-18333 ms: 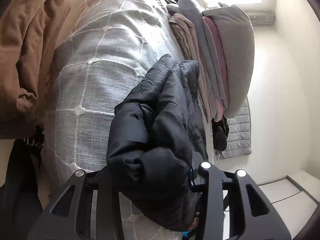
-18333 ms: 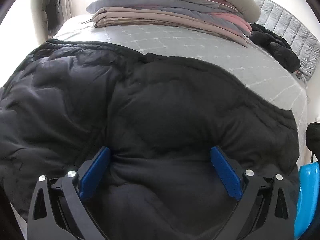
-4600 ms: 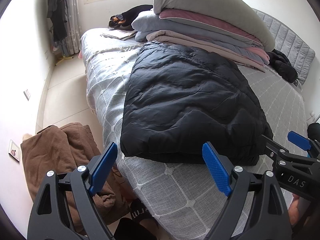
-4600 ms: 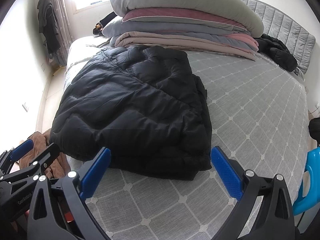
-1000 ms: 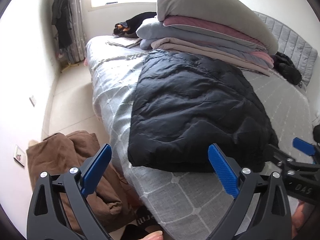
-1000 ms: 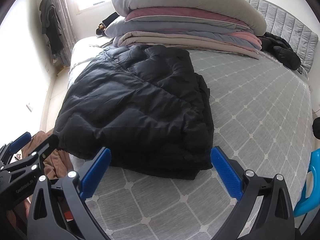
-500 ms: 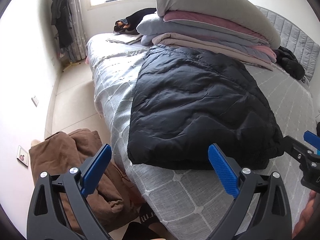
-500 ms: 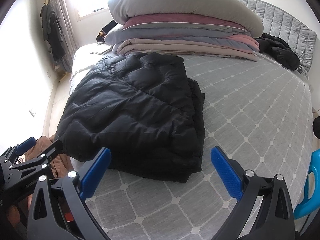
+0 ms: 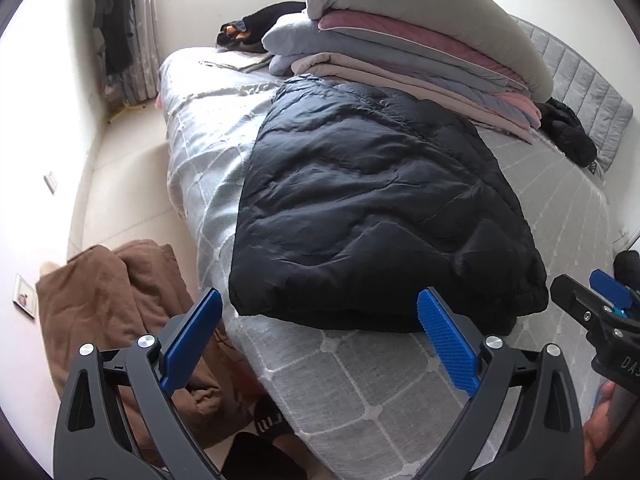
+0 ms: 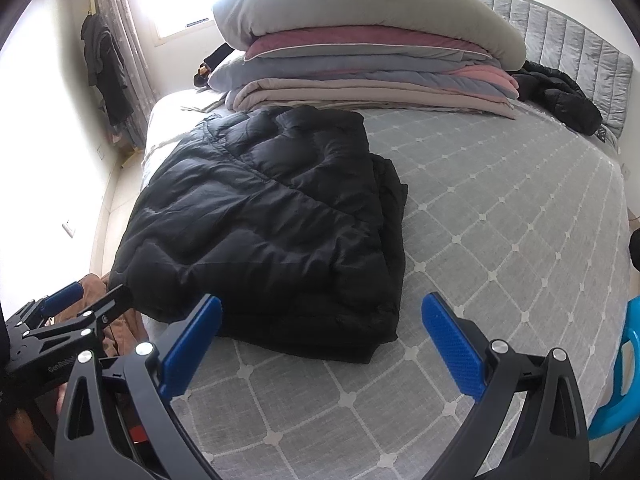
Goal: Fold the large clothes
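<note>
**Folded jacket on the bed, both claws wide and empty**

From your left wrist camera, your left claw (image 9: 320, 338) is spread wide with nothing between its blue pads (image 9: 447, 344). It hangs over the near edge of the bed (image 9: 360, 384), above the grey quilted cover with its white grid. The black puffer jacket (image 9: 376, 216) lies folded into a thick, roughly rectangular bundle on the left part of the bed, its near hem just beyond your pads and apart from them. Its far end reaches the foot of a stack of folded bedding (image 9: 408, 40), grey, pink and beige, with a pillow on top. A second dark garment (image 9: 568, 132) sits by the grey headboard at the right. A brown blanket (image 9: 120, 312) is heaped on the floor beside the bed, at lower left. Your right claw (image 9: 592, 304) shows at the right edge of the frame.

From your right wrist camera, your right claw (image 10: 322, 338) is also wide and holds nothing. It hovers over the bed cover (image 10: 500, 240), with the folded jacket (image 10: 272, 220) ahead and to the left, layered edges showing along its right side. The bedding stack (image 10: 368, 56) lies behind it. Your left claw (image 10: 80, 300) appears at lower left, near the jacket's near left corner, not touching it. A blue plastic object (image 10: 620, 380) shows at the right edge.
</note>
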Demonstrator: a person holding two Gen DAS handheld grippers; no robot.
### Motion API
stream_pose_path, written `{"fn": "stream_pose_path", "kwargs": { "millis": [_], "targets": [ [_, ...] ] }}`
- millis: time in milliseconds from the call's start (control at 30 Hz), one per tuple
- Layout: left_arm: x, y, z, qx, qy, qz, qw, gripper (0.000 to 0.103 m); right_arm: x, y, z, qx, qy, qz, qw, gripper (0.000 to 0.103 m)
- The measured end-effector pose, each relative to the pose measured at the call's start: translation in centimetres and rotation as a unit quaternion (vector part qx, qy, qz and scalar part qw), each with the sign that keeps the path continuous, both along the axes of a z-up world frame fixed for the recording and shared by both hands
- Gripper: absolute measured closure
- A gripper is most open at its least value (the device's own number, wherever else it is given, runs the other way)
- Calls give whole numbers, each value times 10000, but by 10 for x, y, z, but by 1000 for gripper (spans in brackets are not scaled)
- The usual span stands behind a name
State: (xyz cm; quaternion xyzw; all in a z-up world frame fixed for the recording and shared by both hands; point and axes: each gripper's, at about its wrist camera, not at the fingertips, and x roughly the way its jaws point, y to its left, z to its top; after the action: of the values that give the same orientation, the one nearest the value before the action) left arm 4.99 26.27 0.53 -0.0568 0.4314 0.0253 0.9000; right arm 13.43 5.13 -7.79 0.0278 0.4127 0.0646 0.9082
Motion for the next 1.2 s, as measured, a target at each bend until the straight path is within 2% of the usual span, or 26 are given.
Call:
{"fn": "stream_pose_path", "kwargs": {
  "millis": [300,500,633,733,967,1033,1200],
  "targets": [
    [0,-8,-1,290,21,0,9996,7,1,-6,-2,52,25,-50,10000,6],
    [-1,-13,-1,325,28,-56,9995,7,1,-8,-3,69,37,-64,9999,6],
    [-5,-14,2,150,-155,-198,9996,7,2,-11,-3,118,56,-62,9999,6],
    [-12,-18,7,-289,-503,-471,9972,8,3,-18,-3,275,57,-104,9996,6],
    [-10,-39,5,-57,-598,-592,9964,12,4,-51,-2,501,46,-191,9985,6],
    [-8,-46,3,-47,-549,-673,9962,12,5,-62,-4,530,93,-254,9982,6],
    [5,-66,-14,145,20,-797,9967,11,4,-86,-12,555,215,-406,9974,6]
  ]
}}
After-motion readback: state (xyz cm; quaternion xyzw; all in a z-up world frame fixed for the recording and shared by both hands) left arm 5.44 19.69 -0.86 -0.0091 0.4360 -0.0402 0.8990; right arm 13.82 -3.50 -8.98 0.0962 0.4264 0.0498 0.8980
